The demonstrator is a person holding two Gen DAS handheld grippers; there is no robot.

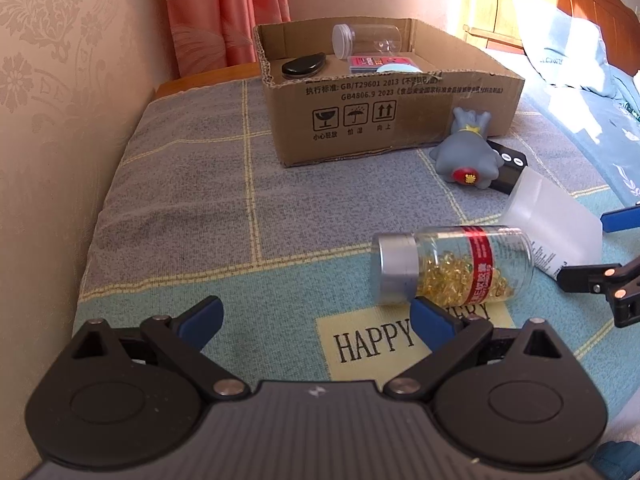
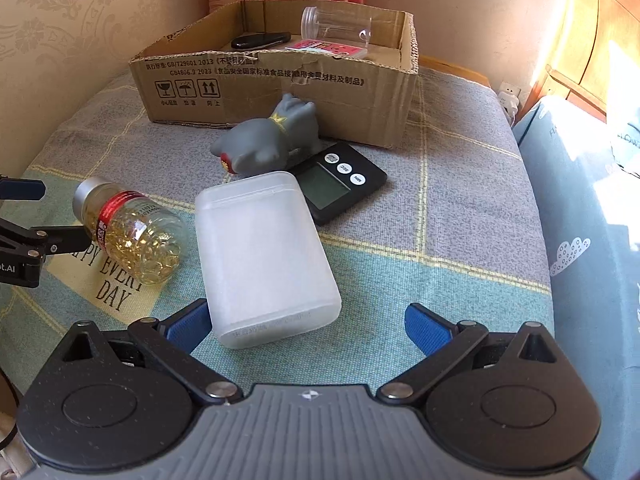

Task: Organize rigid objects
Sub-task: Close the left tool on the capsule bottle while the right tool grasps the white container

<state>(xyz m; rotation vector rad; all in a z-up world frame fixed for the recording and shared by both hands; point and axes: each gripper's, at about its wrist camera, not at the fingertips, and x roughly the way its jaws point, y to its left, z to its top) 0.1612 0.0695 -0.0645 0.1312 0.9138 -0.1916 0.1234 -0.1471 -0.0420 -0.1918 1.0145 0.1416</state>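
Note:
My left gripper [image 1: 316, 316] is open over the "HAPPY EVERY DAY" cloth. A clear bottle of yellow capsules [image 1: 452, 264] lies on its side just beyond the right finger. My right gripper [image 2: 308, 318] is open, with the near end of a frosted white container [image 2: 264, 256] lying between its fingers, closer to the left one. Behind it lie a grey rubber toy [image 2: 268, 144] and a black digital scale [image 2: 340, 184]. The cardboard box [image 2: 280, 92] at the back holds a clear jar [image 2: 336, 26], a black teardrop object [image 2: 260, 40] and a pink packet [image 2: 324, 48].
A patterned wall runs along the left of the cloth-covered surface [image 1: 180, 200], and pink curtains [image 1: 224, 12] hang behind the box. A bed with blue bedding [image 2: 592, 240] borders the right side. A wall socket [image 2: 510, 96] sits behind the far right corner.

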